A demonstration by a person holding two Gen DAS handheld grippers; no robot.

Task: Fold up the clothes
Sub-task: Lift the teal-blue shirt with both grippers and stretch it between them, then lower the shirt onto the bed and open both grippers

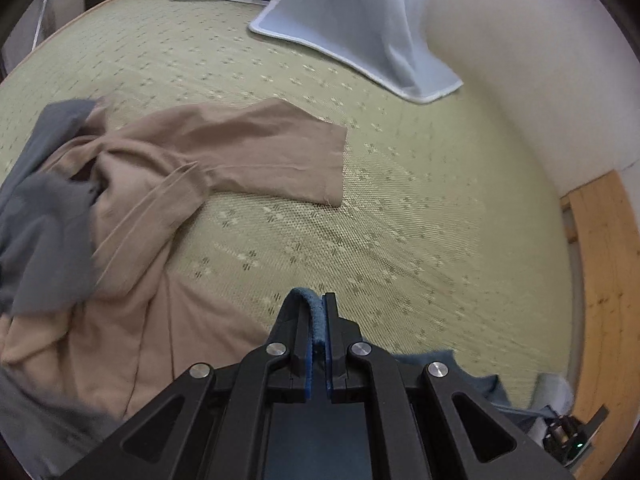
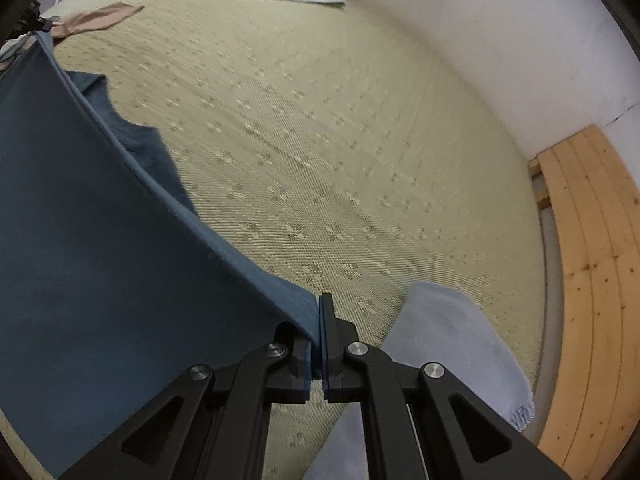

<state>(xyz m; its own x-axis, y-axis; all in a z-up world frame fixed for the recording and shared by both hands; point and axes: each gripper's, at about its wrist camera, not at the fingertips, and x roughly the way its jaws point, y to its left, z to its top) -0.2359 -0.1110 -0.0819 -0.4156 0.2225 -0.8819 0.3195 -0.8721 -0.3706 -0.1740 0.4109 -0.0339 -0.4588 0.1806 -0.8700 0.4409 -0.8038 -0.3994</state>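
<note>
Left gripper: jaws nearly closed, pinching a folded hem of the blue garment between the pads; more of the same blue cloth shows below and to the right of the linkage. Right gripper: jaws closed down on an edge of the blue garment; from there the hem runs taut up and left across the right wrist view, the fabric hanging as a wide sheet lifted off the bed, with a lower part of it lying on the mat. A pale blue cloth lies on the mat just right of the right gripper, partly under its linkage. In the left wrist view a tan shirt lies spread on the green woven mat left of centre, one short sleeve stretched out to the right, a grey garment bunched over its left side, blurred. Farther back a light blue blanket with white edging drapes down onto the mat beside the white wall. Wooden bed frame shows along the right edge.
</note>
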